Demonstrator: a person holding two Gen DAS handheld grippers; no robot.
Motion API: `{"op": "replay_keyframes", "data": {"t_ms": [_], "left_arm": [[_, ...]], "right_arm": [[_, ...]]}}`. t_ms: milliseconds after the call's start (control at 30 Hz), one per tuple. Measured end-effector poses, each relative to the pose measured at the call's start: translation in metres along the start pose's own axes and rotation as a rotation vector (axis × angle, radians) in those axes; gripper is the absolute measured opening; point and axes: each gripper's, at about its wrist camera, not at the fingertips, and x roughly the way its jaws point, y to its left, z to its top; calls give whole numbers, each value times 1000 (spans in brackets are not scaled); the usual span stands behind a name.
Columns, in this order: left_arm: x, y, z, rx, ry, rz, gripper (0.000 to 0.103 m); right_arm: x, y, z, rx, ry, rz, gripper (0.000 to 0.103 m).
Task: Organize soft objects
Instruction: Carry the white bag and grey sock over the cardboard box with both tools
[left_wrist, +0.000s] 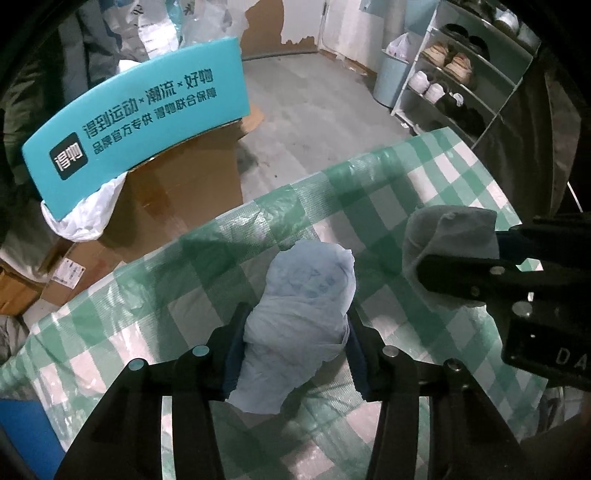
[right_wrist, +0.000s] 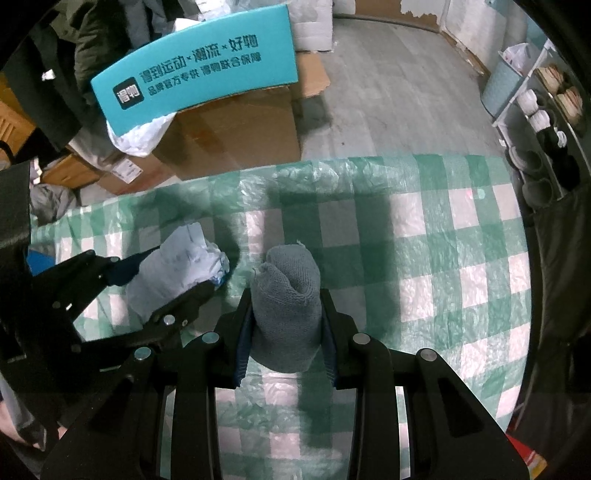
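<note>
The left gripper clamps a pale blue bundle. The right gripper grips a grey sock over the checked cloth.

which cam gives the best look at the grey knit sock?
Right wrist view: the grey knit sock sits centred between the right gripper pads, knit and folded top clear. Left wrist view shows the sock at the right edge, partly hidden behind a finger.
</note>
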Motion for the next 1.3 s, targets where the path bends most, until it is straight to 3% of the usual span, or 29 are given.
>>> {"op": "replay_keyframes", "data": {"t_ms": [600,1300], "left_arm": [[-64,14,-33,-93,-4,13,49],[-151,45,-94,-164,-32,37,49]], "right_arm": [[-39,35,-14,-71,-59,23,31],[-95,112,-58,-203,-120,120,31]]}}
